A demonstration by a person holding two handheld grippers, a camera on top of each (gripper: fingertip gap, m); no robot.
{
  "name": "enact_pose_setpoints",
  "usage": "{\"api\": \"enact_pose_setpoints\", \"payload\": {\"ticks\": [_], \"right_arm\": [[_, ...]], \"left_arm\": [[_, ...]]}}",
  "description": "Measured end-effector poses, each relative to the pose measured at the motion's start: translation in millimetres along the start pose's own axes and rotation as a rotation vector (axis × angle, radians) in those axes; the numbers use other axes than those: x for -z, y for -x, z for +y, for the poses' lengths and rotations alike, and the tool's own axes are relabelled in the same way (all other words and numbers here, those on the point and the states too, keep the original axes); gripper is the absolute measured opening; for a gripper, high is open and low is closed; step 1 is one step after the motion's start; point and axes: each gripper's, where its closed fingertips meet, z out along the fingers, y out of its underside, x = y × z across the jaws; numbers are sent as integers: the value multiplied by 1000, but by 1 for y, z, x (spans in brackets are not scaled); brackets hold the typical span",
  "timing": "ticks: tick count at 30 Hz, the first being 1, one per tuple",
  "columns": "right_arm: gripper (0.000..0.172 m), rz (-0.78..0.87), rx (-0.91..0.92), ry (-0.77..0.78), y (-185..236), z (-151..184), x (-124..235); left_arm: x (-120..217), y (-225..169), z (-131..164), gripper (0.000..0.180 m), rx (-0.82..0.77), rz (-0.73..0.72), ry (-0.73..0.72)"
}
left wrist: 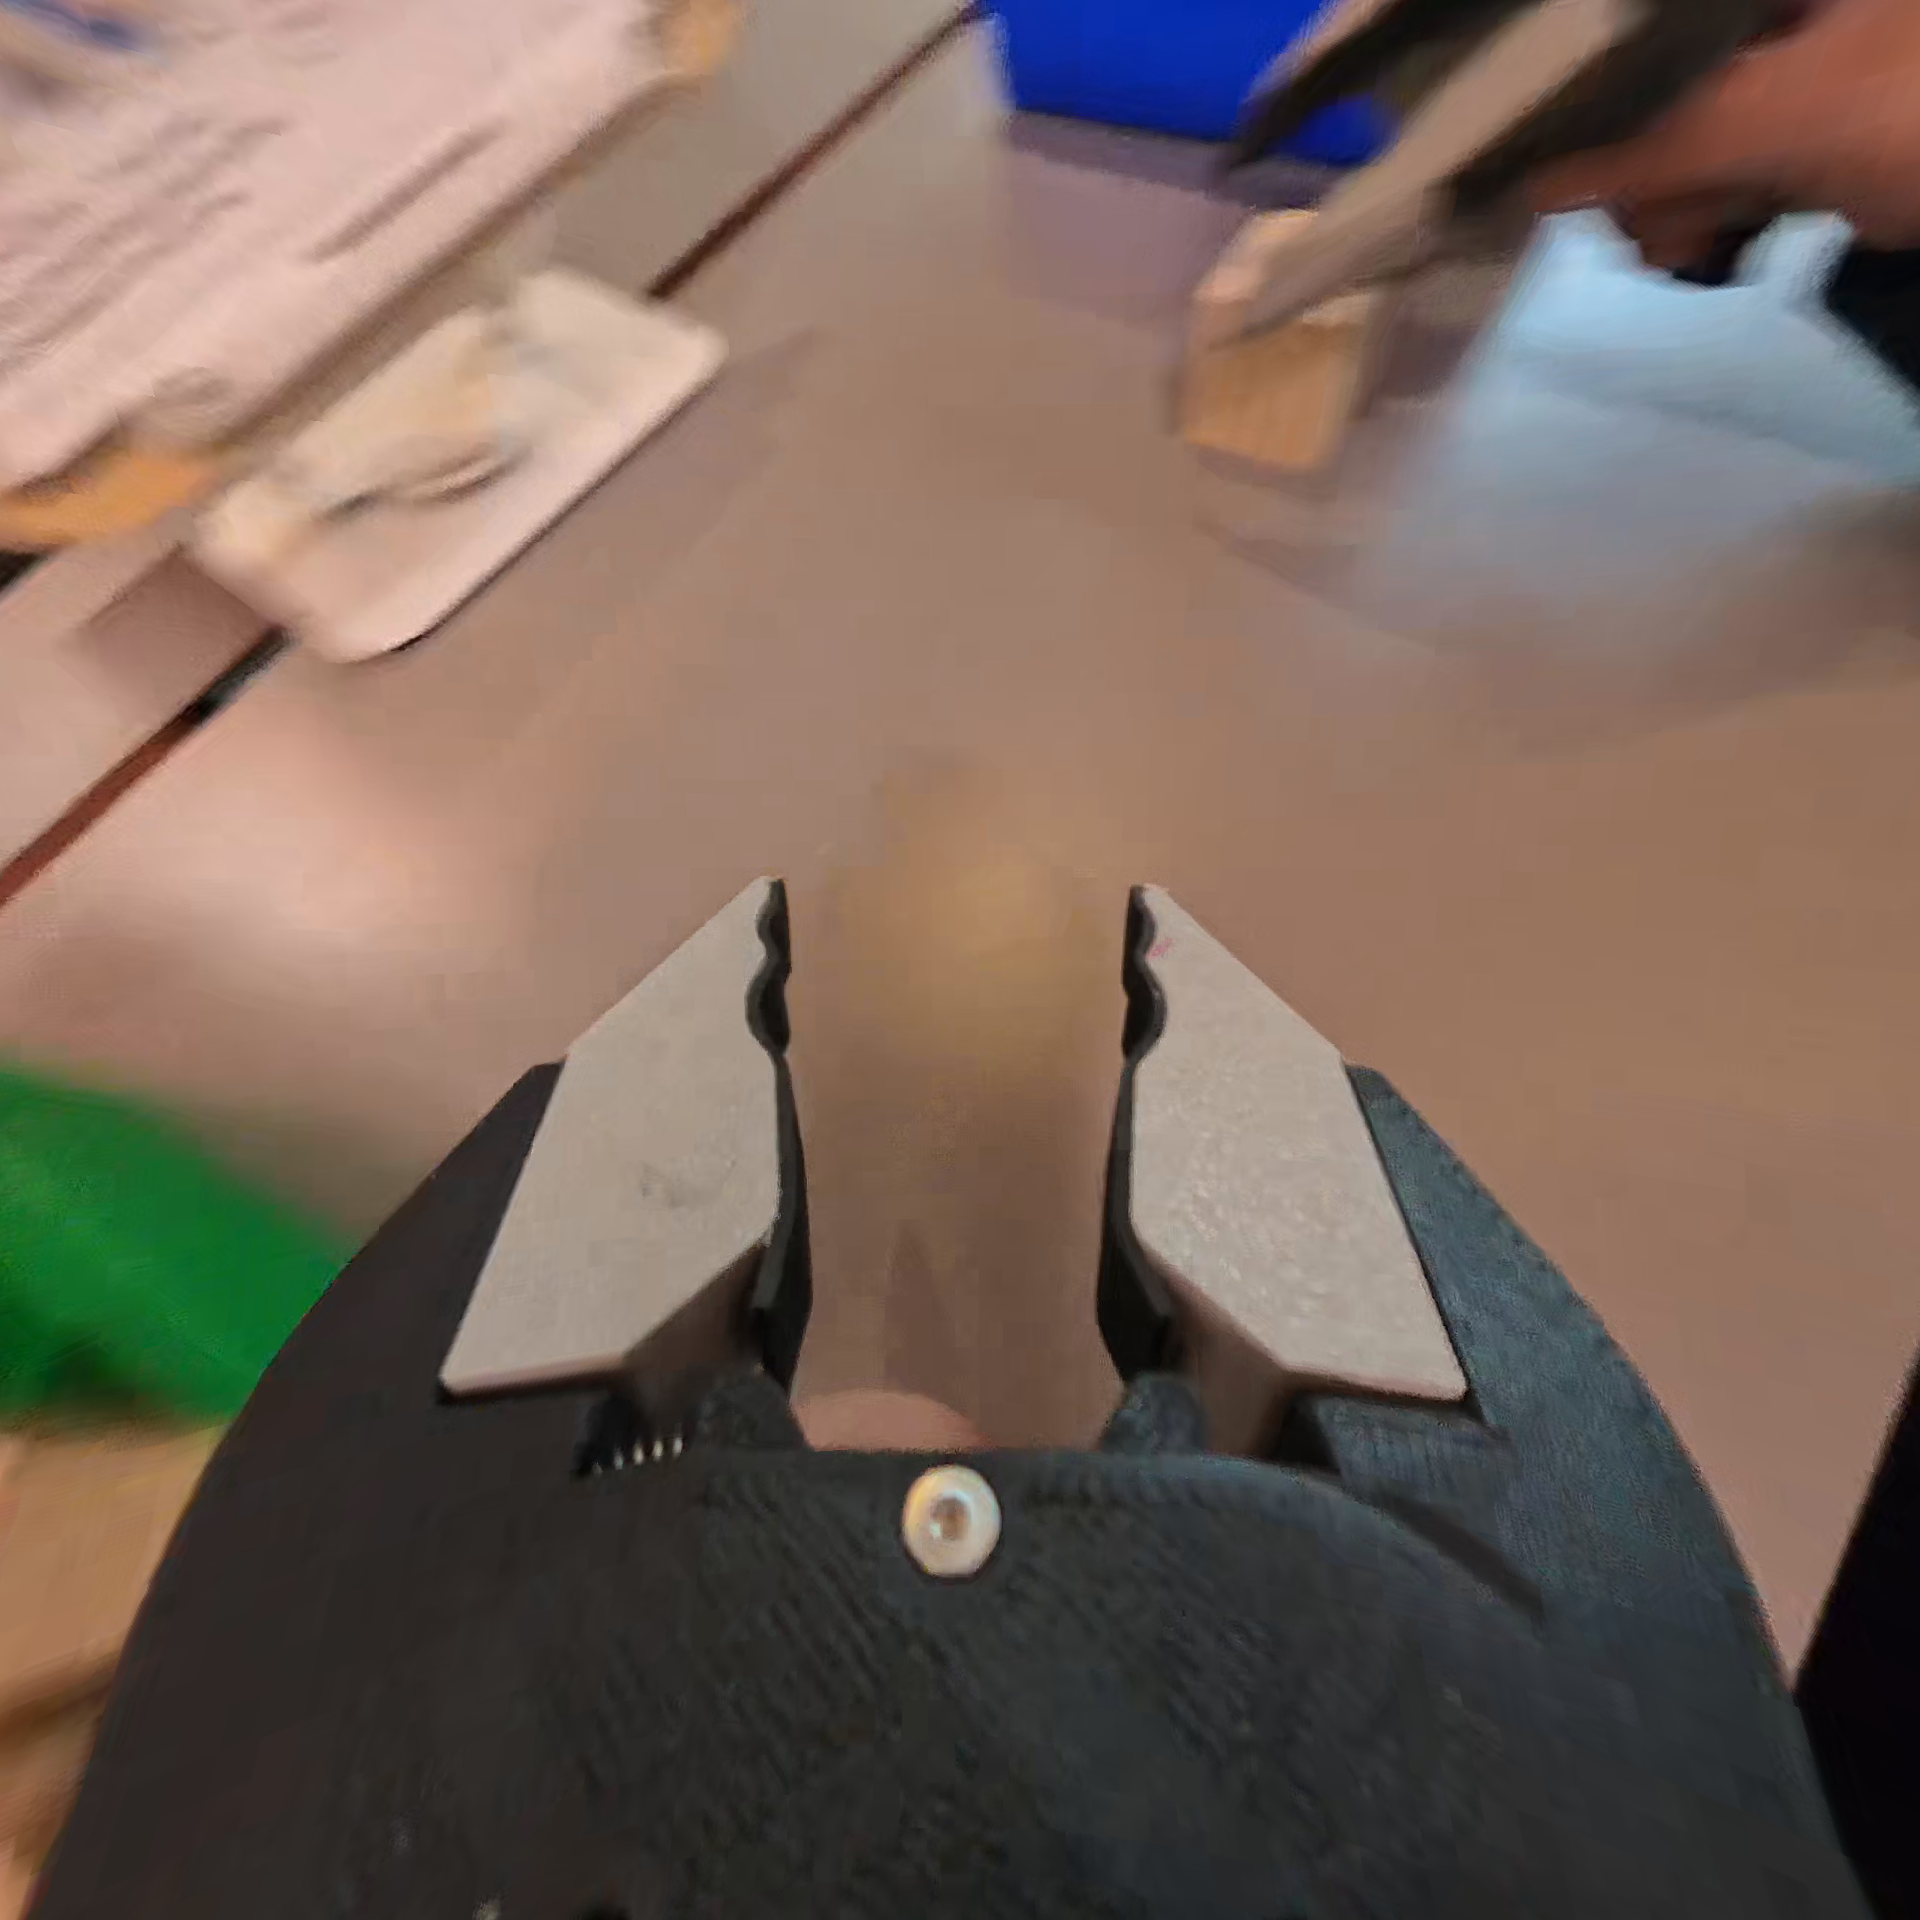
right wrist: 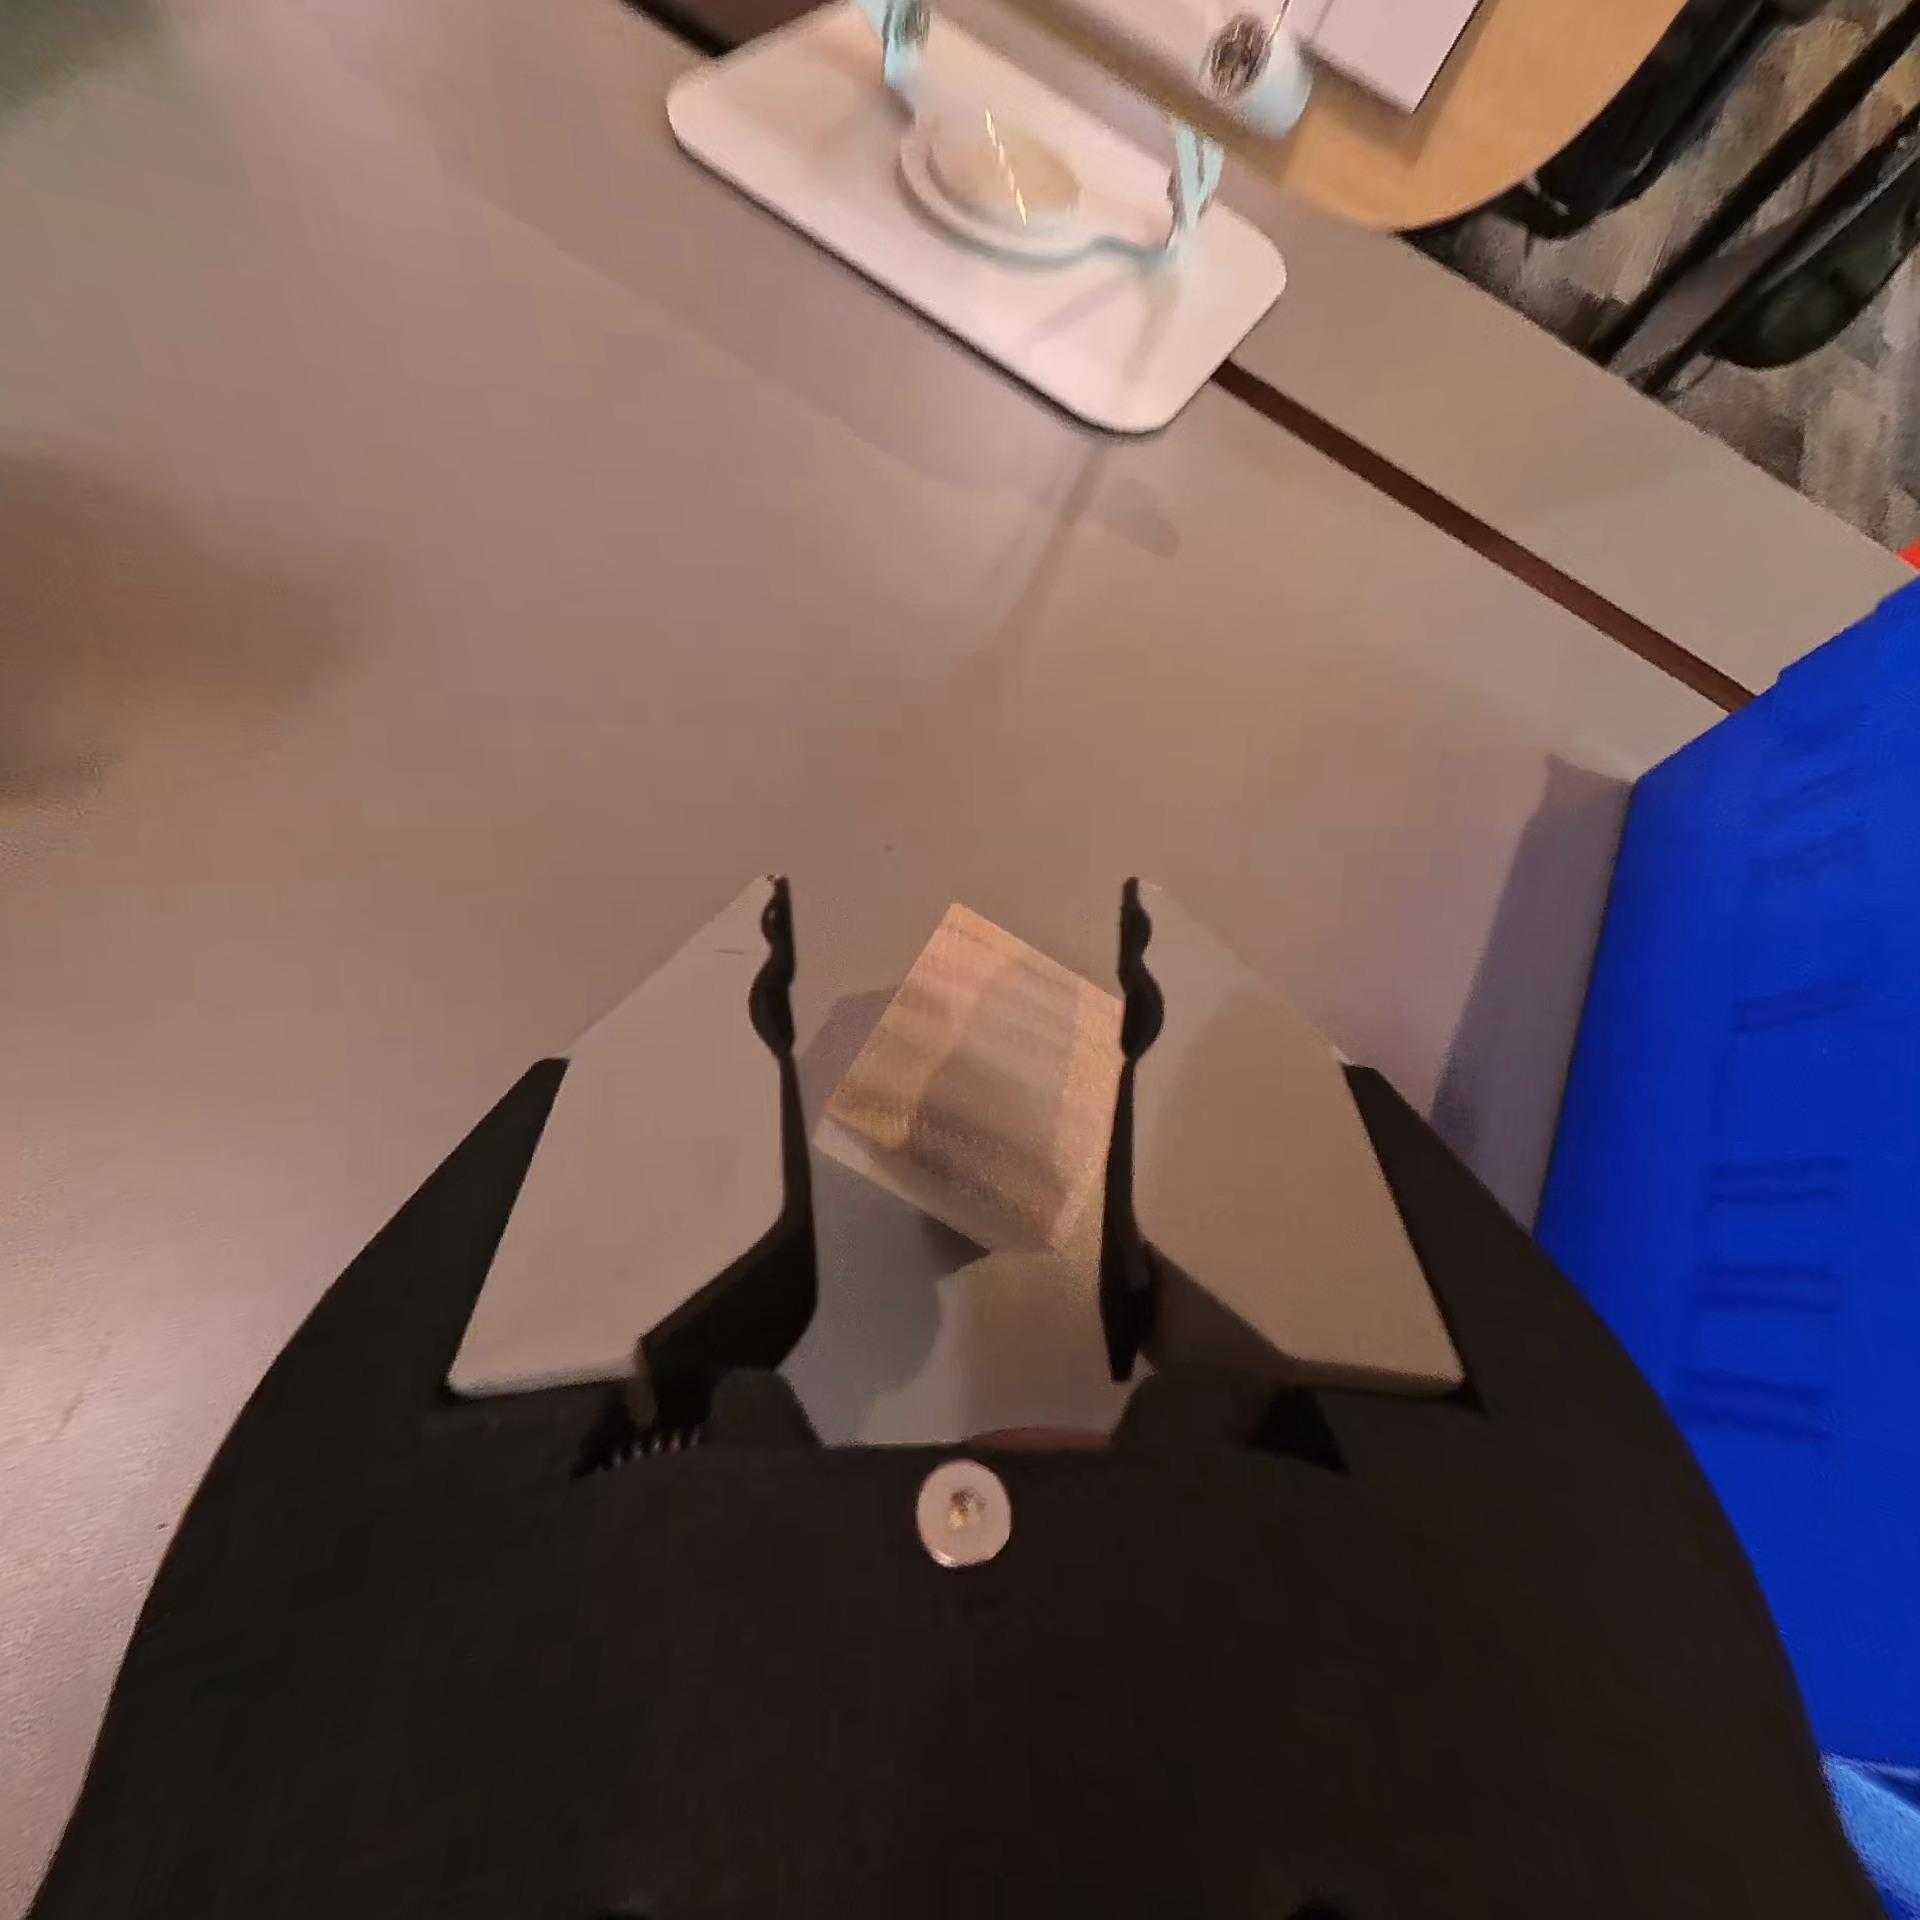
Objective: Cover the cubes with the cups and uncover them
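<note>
Left wrist view: my left fingers stand open, nothing gripped, hovering over the tan tabletop; one pale wooden cube stands far right beneath my right gripper.

Right wrist view: my right fingers gape around that cube, probably just released; left pad clear. Cups: none clearly identifiable.

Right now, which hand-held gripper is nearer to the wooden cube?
Right. The right hand-held gripper stands over the wooden cube, which sits between its open fingers. The left hand-held gripper is well off to the cube's side.
</note>
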Motion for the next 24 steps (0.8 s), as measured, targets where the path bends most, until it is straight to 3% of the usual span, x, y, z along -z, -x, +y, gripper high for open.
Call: {"api": "enact_pose_setpoints", "payload": {"ticks": [4,5,6,9,11,13,15,19,24], "right_arm": [[65,-61,-80,-114,-1,-16,10],[67,-84,-94,-129,2,-19,12],[69,-106,-101,-143,5,-22,13],[69,-133,-89,-186,12,-30,19],[69,-124,-72,-199,13,-32,21],[69,-118,-62,-199,13,-31,21],[69,-128,-60,-196,15,-28,20],[69,-142,-46,-173,20,-24,16],[69,-143,-29,-181,24,-27,17]], "left_arm": [[85,120,63,73,153,-463,246],[97,139,79,97,225,-497,260],[103,146,90,115,339,-460,244],[106,145,117,123,618,-270,284],[105,143,107,107,661,-205,206],[109,142,86,104,677,-154,93],[121,155,83,102,655,-223,69],[149,199,140,97,593,-517,330],[138,208,201,94,621,-512,554]]}}
